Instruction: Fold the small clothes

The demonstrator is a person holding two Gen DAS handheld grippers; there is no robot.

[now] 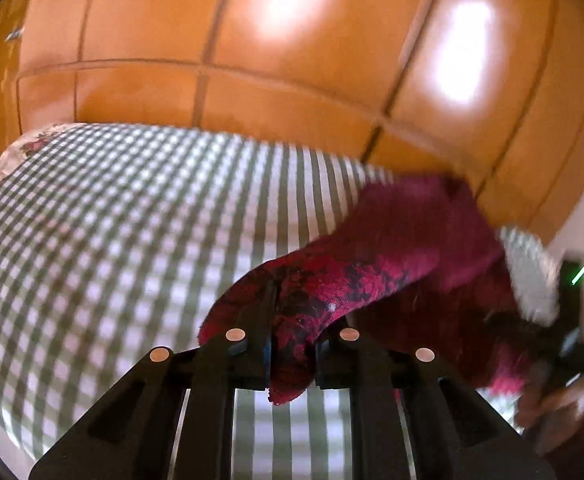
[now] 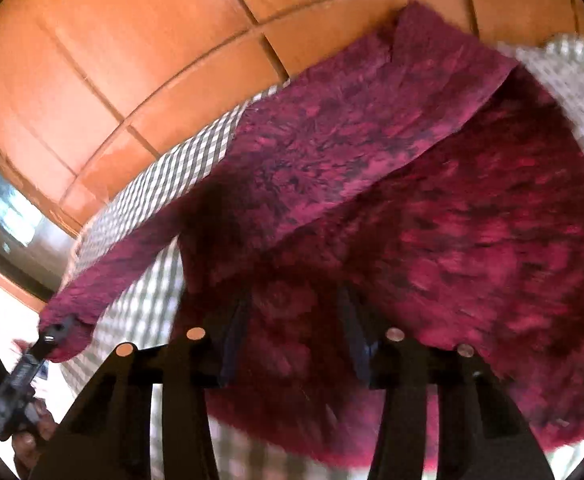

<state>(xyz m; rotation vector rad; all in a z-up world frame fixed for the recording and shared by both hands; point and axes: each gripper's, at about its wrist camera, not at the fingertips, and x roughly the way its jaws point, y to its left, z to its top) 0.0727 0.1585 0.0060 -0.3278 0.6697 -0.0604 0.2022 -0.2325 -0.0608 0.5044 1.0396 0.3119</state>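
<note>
A tall orange wooden wardrobe with panelled doors fills the background of both views. In front of it lies a bed covered with a green and white checked sheet; a floral fabric shows at its far left edge.

A crimson garment with a dark mottled print is lifted above the bed, stretched between the two tongs. Part of it is doubled over, so a paler upper layer lies across a darker lower layer. Both views are motion-blurred.

The left tongs are closed on one end of the garment; a narrow strip of cloth is pinched between the two black fingers and hangs just below them. In the right wrist view these tongs appear at the lower left, holding the far corner.

The right tongs have garment fabric bunched between their fingers, which stand somewhat apart; whether they clamp it firmly, I cannot tell.
</note>
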